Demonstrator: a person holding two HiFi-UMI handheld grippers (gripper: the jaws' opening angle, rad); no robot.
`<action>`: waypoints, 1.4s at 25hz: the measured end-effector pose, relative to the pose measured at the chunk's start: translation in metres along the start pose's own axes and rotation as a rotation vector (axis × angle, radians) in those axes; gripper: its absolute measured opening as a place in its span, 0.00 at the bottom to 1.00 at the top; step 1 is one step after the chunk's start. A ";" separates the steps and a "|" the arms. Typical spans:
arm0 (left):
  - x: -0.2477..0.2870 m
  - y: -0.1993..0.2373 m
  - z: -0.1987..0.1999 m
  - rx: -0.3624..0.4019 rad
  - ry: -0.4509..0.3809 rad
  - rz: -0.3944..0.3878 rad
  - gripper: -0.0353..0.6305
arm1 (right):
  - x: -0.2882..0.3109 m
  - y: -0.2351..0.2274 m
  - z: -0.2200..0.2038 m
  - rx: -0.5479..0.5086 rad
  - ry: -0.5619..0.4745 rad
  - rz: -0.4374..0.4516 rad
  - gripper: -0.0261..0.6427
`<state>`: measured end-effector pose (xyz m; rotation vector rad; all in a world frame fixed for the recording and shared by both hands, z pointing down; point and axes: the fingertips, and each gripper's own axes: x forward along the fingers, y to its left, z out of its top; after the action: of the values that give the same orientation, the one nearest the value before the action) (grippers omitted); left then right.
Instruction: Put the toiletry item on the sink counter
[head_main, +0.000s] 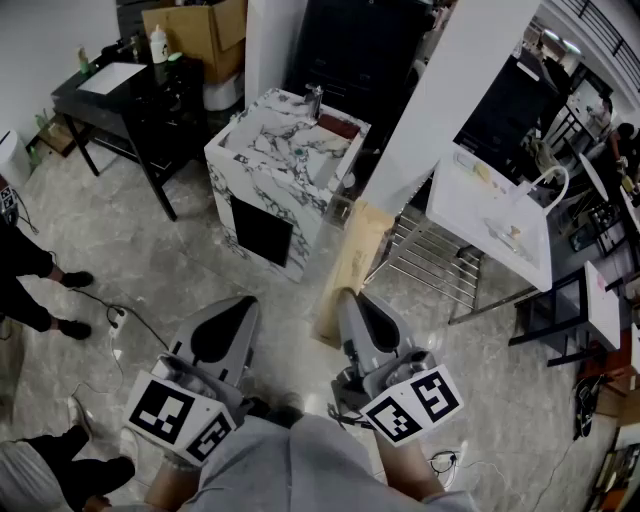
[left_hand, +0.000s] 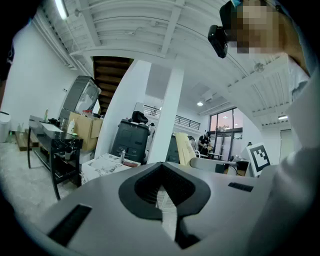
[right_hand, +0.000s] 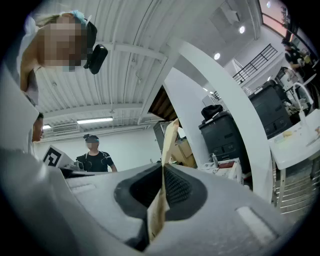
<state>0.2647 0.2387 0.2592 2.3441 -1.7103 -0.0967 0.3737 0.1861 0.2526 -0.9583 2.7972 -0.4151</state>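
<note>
Head view. Both grippers sit low in the frame, side by side and level: left gripper (head_main: 242, 303) at lower left, right gripper (head_main: 348, 296) at lower centre. Past them, at upper centre, stands the marble sink counter (head_main: 262, 150). It has a faucet (head_main: 313, 100) at its back edge and a dark red flat thing (head_main: 338, 127) beside the basin. A white bottle (head_main: 158, 43) stands on the black surface (head_main: 150, 86) at upper left, well apart from the sink counter and from both grippers. I cannot tell for certain that it is the toiletry item. A tan board (head_main: 350, 262) leans just beyond the right gripper's tip, and a metal rack (head_main: 432, 262) lies on the floor to its right.

Left gripper view. The left gripper (left_hand: 161, 175) is clenched, with the jaws together down to a thin slit and nothing between them. The sink counter (left_hand: 105, 162) shows at centre left and the black surface (left_hand: 55, 145) further left.

Right gripper view. The right gripper (right_hand: 162, 175) is also clenched on nothing. The tan board (right_hand: 170, 135) shows edge-on in line with the slit, rising above the jaws. I cannot tell whether it touches them. The sink counter (right_hand: 227, 167) sits at centre right.
</note>
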 end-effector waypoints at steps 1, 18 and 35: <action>0.000 0.000 0.000 0.002 0.000 0.000 0.06 | 0.000 0.000 0.000 0.001 0.001 0.001 0.04; 0.001 -0.021 -0.001 0.009 -0.010 0.052 0.06 | -0.018 -0.012 0.008 -0.022 -0.004 0.034 0.04; -0.025 -0.040 -0.006 0.008 -0.081 0.206 0.06 | -0.037 -0.015 0.004 -0.034 0.022 0.142 0.04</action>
<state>0.2956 0.2751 0.2540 2.1813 -1.9832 -0.1500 0.4120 0.1967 0.2550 -0.7599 2.8775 -0.3618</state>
